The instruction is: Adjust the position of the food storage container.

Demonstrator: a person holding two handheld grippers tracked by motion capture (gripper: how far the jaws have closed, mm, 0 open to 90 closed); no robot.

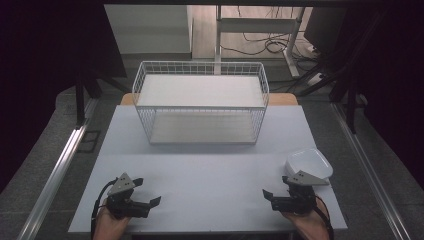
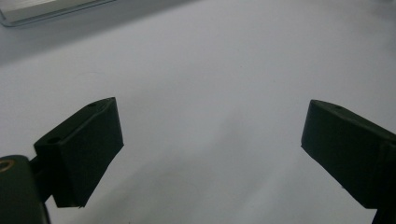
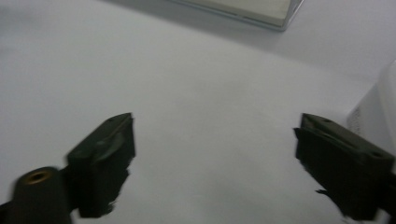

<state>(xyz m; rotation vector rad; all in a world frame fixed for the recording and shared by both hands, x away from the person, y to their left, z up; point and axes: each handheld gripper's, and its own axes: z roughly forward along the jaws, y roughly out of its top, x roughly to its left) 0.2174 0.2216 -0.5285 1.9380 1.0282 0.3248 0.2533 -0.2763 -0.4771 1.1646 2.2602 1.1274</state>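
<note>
White plastic bowl (image 1: 309, 163) at table's (image 1: 200, 185) 4 o'clock, just beyond right gripper (image 1: 272, 198); both grippers, left gripper (image 1: 147, 202) too, wide open, empty; careless swing could likely knock it off.

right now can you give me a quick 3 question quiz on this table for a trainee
1. True or false: the wire basket has something inside it.
2. Which hand-held gripper is nearest the white bowl: A the left hand-held gripper, B the right hand-held gripper?
3. Fill in: both hand-held grippers have their jaws ____.

Key
1. False: both levels of the basket are bare.
2. B: the bowl sits on the table just beyond the right one.
3. Open, with nothing between them.
</note>
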